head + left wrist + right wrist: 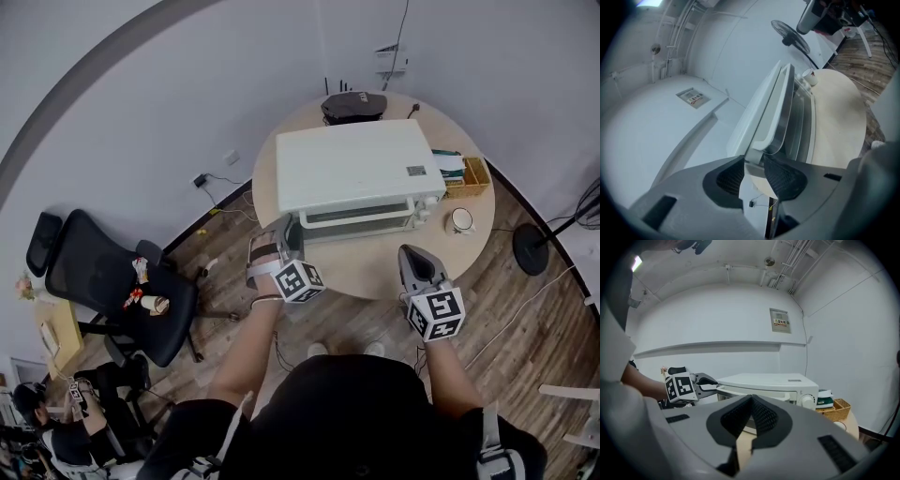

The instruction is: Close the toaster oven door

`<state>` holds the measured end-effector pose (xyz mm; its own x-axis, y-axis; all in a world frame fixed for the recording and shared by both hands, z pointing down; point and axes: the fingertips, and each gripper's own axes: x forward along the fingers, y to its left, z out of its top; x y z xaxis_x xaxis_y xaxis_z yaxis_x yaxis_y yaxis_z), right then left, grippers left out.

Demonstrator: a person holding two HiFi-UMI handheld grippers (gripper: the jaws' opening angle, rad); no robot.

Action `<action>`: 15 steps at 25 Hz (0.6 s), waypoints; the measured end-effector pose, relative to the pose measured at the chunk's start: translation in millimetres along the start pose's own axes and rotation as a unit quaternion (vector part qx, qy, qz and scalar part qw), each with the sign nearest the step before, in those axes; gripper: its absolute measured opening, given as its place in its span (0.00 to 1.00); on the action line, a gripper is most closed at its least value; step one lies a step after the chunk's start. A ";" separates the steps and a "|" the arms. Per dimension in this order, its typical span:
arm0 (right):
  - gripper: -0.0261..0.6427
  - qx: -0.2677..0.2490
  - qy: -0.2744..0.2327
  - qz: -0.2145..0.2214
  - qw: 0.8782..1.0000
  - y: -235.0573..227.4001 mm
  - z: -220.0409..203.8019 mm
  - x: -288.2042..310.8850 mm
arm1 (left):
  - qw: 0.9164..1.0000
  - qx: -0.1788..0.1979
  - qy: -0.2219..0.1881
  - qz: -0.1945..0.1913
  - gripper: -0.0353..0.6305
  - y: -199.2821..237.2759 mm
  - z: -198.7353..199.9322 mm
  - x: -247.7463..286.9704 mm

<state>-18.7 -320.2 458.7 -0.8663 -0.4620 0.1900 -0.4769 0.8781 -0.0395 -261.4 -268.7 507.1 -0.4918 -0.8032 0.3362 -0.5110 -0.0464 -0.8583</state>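
A white toaster oven stands on a round beige table. Its glass door is upright against the front and looks closed. My left gripper is at the door's left end. In the left gripper view the end of the white door handle lies between its pads, and the left gripper looks open around it. My right gripper hovers over the table's front edge, right of the door. The right gripper is shut on nothing, and its view shows the oven and the left gripper.
A wicker basket and a white cup sit on the table to the oven's right. A dark object lies behind the oven. A black office chair stands left of the table, a fan base to the right.
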 end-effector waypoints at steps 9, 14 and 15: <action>0.03 -0.008 -0.001 0.007 1.000 6.3 0.7 2.8 | 0.989 -0.137 -0.038 -0.033 0.24 -7.4 10.0 -28.6; 0.03 -0.011 -0.005 0.013 1.000 14.6 3.0 4.5 | 0.959 -0.264 -0.072 -0.067 0.20 0.9 18.4 -41.6; 0.03 -0.012 -0.005 0.015 1.000 16.0 2.9 4.3 | 0.954 -0.282 -0.076 -0.068 0.19 4.0 18.5 -44.5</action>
<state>-30.5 -308.5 456.0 -0.8819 -0.4363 0.1786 -0.4469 0.8943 -0.0222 -228.5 -244.2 481.6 -0.3073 -0.8914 0.3330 -0.8819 0.1352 -0.4517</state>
